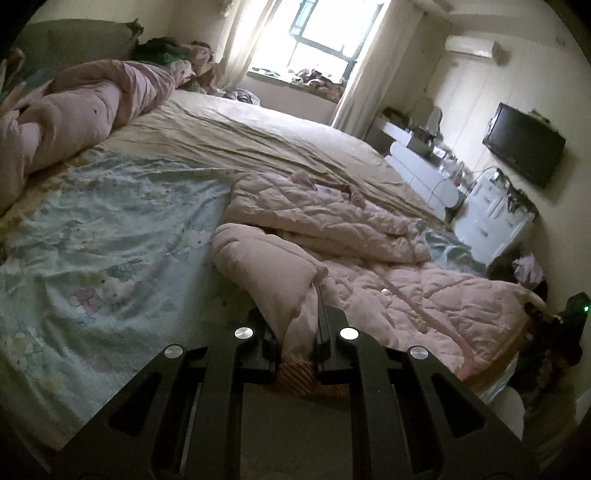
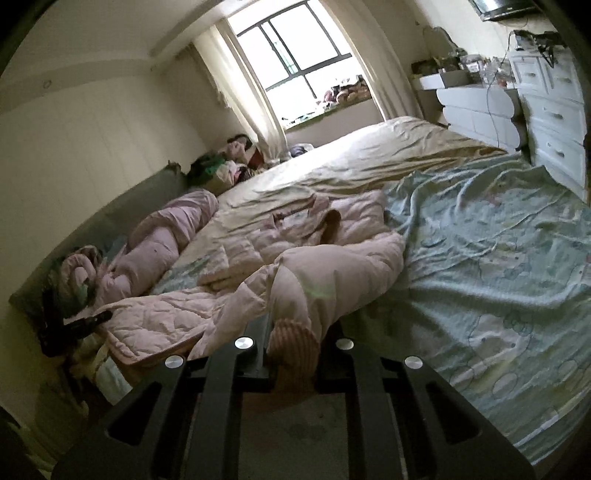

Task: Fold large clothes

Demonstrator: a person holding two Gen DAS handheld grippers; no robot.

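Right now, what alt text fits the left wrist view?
The left hand-held gripper is shut on a cuff of a pink quilted coat spread on a bed, with a window beyond.

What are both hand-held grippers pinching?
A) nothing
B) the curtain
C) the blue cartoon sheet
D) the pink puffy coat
D: the left hand-held gripper and the right hand-held gripper are each shut on a cuffed sleeve of the pink puffy coat, lifted off the bed.
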